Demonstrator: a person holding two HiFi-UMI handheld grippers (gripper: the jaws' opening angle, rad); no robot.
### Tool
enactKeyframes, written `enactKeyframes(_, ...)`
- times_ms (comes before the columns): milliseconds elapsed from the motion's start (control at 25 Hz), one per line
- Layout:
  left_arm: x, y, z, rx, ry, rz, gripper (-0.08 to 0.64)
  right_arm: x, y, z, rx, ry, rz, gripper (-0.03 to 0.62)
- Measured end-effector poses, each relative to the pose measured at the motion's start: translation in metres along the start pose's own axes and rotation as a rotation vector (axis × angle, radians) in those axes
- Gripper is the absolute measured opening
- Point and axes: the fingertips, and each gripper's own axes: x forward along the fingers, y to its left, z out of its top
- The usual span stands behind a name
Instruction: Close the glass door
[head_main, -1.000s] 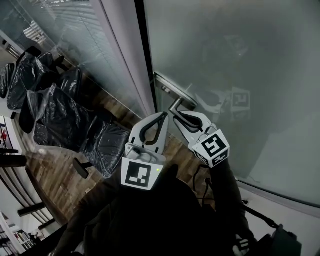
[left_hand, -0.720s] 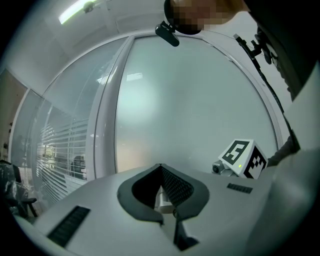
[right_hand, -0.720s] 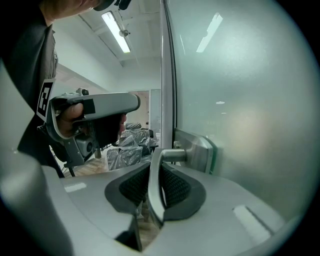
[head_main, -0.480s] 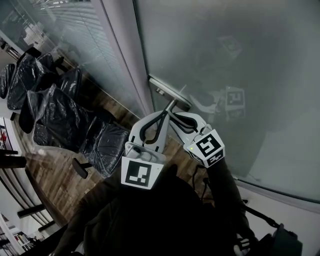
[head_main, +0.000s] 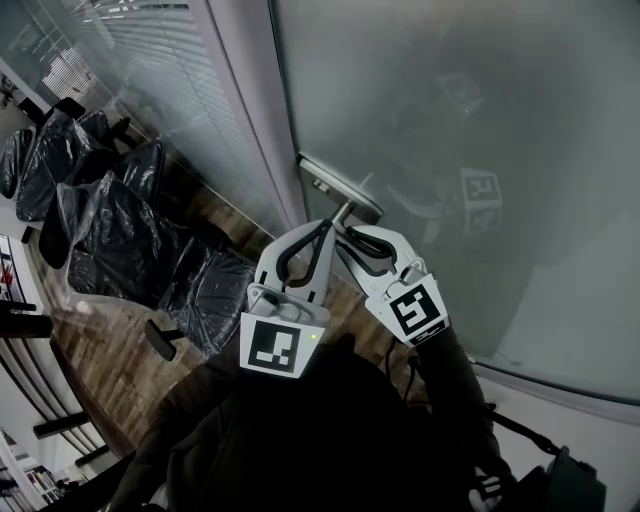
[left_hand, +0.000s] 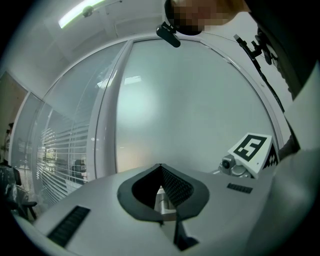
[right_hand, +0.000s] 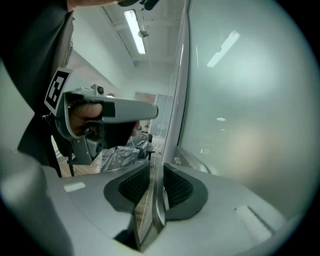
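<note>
Far left, chairs (head_main: 120, 240) wrapped in crinkled black plastic stand on a wood-plank floor (head_main: 110, 350); beside them runs a glass partition (head_main: 130, 90) with slatted blinds behind it, then the smooth pale door frame (head_main: 250, 110); the left gripper (head_main: 322, 232) is held just in front of the frame's foot, its grey curved fingers (left_hand: 175, 187) meeting tip to tip around an oval hollow lined with ribbed black pads, clamping nothing, though a bit of bright metal shows through that hollow; just right of it the brushed-metal handle (head_main: 338, 188), a flat plate with a lever, sits on the left edge of the frosted glass door (head_main: 480, 120); the right gripper (head_main: 352, 240) has its fingers narrowed onto the lever, the thin flat metal bar pinched between the two textured pads in the right gripper view; the door's matte pane dimly mirrors the marker cubes. Against one second ago, the dark gap between frame and door is gone and the handle sits further left; over the last half second the handle barely shifts, while the right gripper's marker cube (head_main: 410, 312) sits lower with its face turned.
</note>
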Motion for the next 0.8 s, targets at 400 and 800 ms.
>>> enactKeyframes(400, -0.002, 0.005, 0.005, 0.014, -0.009, 0.016, -0.003, -0.023, -0.003, 0.052, 0.074, -0.077, -0.085, 0.002)
enactKeyframes(800, -0.006, 0.014, 0.013, 0.016, -0.084, 0.05, -0.003, -0.032, -0.013, 0.074, 0.122, -0.188, -0.19, 0.002)
